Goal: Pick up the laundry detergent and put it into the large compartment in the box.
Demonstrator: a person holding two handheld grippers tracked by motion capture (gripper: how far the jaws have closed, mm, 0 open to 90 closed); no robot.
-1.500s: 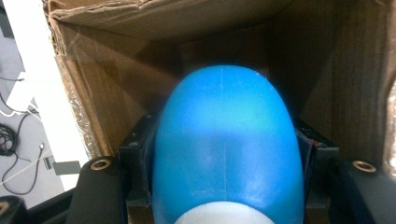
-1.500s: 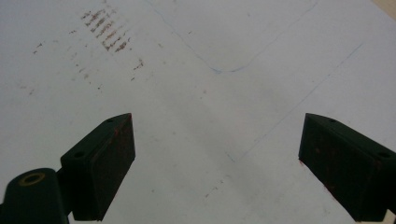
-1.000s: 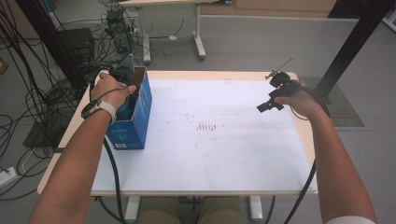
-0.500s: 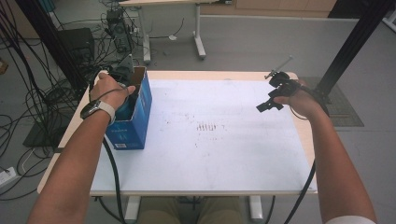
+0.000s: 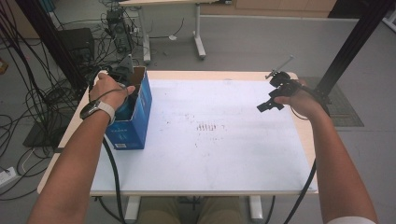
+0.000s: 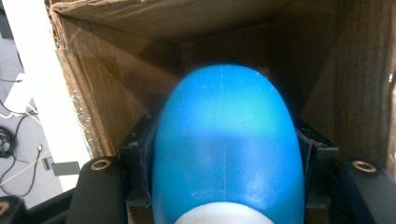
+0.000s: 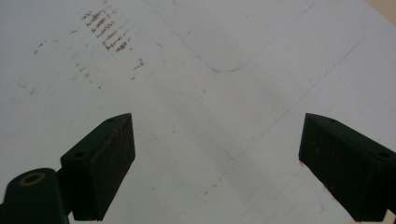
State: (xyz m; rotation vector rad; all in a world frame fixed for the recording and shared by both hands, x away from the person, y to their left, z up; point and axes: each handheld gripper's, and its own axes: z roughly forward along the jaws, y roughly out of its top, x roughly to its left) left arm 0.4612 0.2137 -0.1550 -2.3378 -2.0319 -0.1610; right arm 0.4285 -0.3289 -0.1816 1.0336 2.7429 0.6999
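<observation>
Left gripper (image 6: 224, 186) inside cardboard box (image 6: 140, 60), fingers clamped on blue rounded object (image 6: 224, 144). Right gripper (image 7: 217, 163) fingers wide apart over white table (image 7: 196, 93).

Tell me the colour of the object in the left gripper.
Bright blue object, whitish at its near end; clearest in the left gripper view.
</observation>
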